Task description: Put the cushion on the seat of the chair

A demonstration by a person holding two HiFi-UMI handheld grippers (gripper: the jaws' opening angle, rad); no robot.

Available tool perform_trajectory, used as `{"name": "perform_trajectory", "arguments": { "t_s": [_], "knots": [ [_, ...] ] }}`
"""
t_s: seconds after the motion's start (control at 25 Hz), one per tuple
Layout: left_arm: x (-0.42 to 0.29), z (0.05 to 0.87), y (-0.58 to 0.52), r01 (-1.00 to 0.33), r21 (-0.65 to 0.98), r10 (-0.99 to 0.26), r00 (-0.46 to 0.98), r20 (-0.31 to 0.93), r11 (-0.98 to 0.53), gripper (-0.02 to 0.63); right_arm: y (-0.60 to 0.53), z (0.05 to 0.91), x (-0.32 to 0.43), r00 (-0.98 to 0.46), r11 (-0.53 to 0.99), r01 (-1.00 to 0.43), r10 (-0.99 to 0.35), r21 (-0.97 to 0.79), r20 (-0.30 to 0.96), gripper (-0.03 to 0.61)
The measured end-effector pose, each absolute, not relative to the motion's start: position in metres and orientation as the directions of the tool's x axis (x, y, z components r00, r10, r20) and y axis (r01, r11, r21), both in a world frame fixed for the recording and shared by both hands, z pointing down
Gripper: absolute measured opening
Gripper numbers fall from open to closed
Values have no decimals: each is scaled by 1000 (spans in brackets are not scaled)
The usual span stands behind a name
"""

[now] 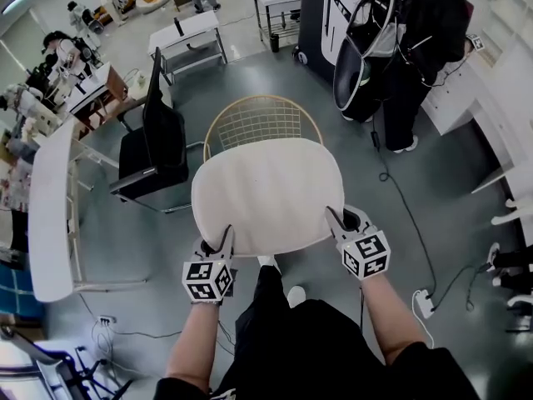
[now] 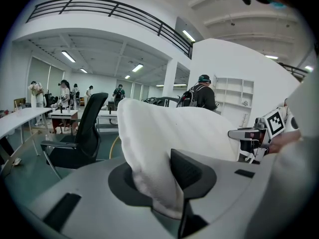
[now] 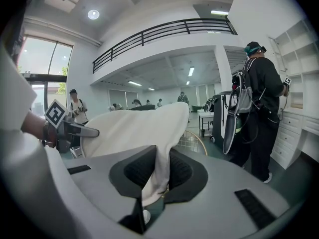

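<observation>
Open workroom, smooth grey floor [image 1: 275,73]. The cushion [image 1: 266,194], cream, ribbed and rounded-square, is held flat over the chair [image 1: 254,117]. The chair's gold wire-mesh hoop shows beyond it, and the seat is hidden beneath. The left gripper [image 1: 226,240] is clamped on the cushion's near left corner, the right gripper [image 1: 335,221] on its near right corner. A black office chair [image 1: 154,144] stands just left. A person [image 1: 416,48] and a cable [image 1: 408,215] are to the right.

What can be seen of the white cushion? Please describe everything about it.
The cushion is cream-white, a rounded square of soft, faintly ribbed fabric. It is held nearly flat over the gold wire chair and hides its seat. The left gripper and the right gripper each pinch one near corner, and the fabric folds between their jaws. Whether it touches the chair cannot be told.
</observation>
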State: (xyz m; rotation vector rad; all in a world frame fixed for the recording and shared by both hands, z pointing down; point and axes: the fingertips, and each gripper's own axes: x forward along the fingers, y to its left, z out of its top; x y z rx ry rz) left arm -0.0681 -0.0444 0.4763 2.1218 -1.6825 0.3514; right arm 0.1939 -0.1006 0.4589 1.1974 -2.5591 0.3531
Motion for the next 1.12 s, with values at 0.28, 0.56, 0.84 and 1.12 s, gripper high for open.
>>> {"name": "perform_trajectory", "arguments": {
  "t_s": [0.28, 0.56, 0.84, 1.12],
  "knots": [
    [-75, 505, -83, -968, 159, -856, 247, 455, -195, 124, -138, 490, 188, -594, 608, -788, -708, -97, 382, 61],
    [-92, 541, -126, -962, 173, -825, 270, 497, -211, 126, -175, 528, 172, -573, 588, -801, -696, -115, 433, 61],
    [-112, 609, -178, -954, 214, -783, 294, 548, -209, 127, -229, 594, 153, -545, 565, -814, -664, -135, 512, 61],
    [-125, 696, -231, -945, 266, -735, 318, 599, -192, 129, -285, 673, 139, -518, 555, -821, -624, -135, 584, 61]
  ]
}}
